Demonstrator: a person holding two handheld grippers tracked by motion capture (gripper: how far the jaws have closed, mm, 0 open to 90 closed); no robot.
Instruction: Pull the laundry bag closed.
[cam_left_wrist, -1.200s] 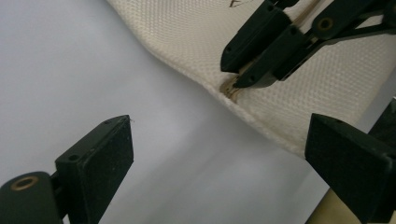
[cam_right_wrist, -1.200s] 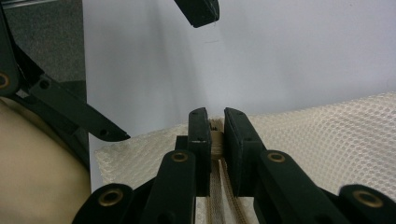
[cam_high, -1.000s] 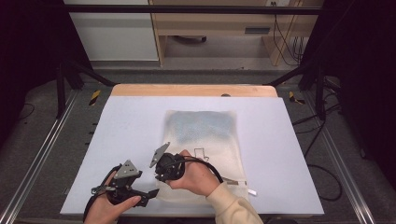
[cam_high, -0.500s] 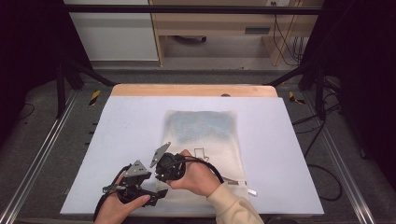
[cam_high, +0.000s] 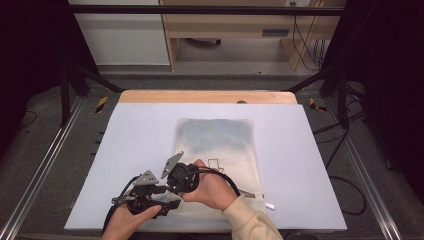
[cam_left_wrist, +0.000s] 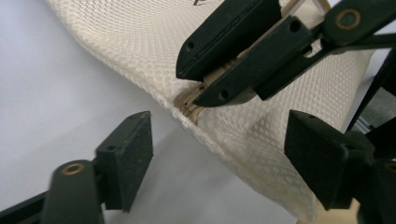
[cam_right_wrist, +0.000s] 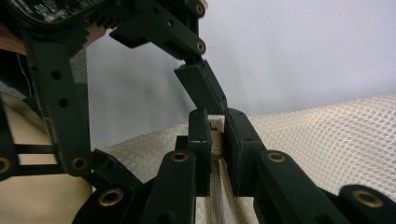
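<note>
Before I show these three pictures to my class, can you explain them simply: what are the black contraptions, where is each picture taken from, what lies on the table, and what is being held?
There is no robot here. A person holds a hand tool with a two-jawed claw in each hand. The high view looks down on the table from above the person's side. The other two pictures come from small cameras riding on each tool, looking along its jaws.

On the pale table lies a cream mesh bag with a zipper.

The right claw is shut on the zipper end at the bag's near corner; the left gripper view shows that grip from the side. The left claw is open, its jaws on either side of that corner, touching nothing.
</note>
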